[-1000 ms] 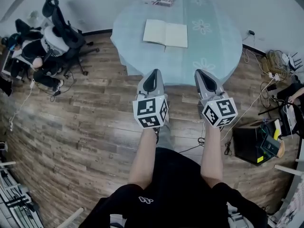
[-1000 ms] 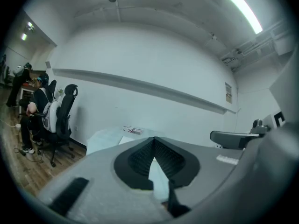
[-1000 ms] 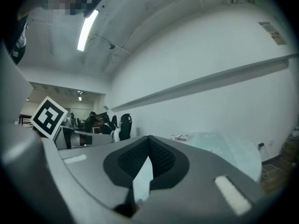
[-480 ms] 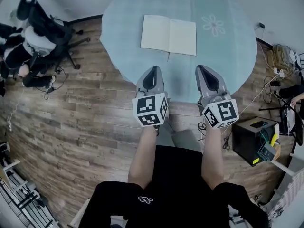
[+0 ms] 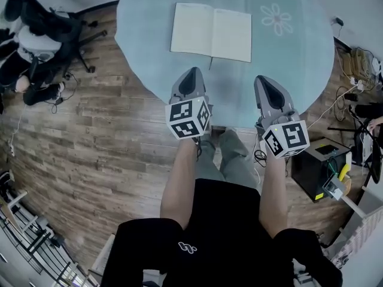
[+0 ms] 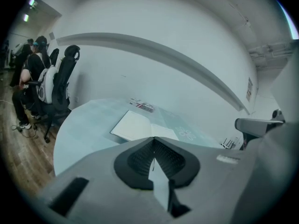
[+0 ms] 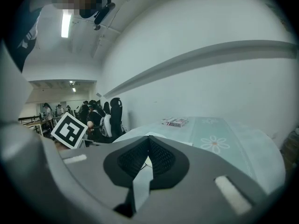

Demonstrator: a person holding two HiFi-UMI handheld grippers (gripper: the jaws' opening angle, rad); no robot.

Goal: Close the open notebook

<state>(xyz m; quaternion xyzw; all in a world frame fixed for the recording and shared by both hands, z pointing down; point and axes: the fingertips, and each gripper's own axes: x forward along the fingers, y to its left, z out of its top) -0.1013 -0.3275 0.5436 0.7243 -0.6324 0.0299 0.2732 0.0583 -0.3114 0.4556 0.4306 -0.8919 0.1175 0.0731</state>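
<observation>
An open notebook with blank cream pages lies flat on the round pale-blue table, a thin ribbon trailing from its spine toward me. The left gripper view shows the notebook just past the jaws. My left gripper hovers over the table's near edge, short of the notebook, jaws shut with nothing between them. My right gripper is level with it to the right, also shut and empty, over the table's near edge. In the right gripper view only a sliver of the notebook shows above the jaws.
A small printed packet lies at the table's far side. Daisy prints mark the cloth right of the notebook. People on office chairs sit at the left. Cables and a black box clutter the floor at the right.
Both grippers have come forward and lower toward the table; the notebook now lies closer ahead. Both have stayed shut throughout.
</observation>
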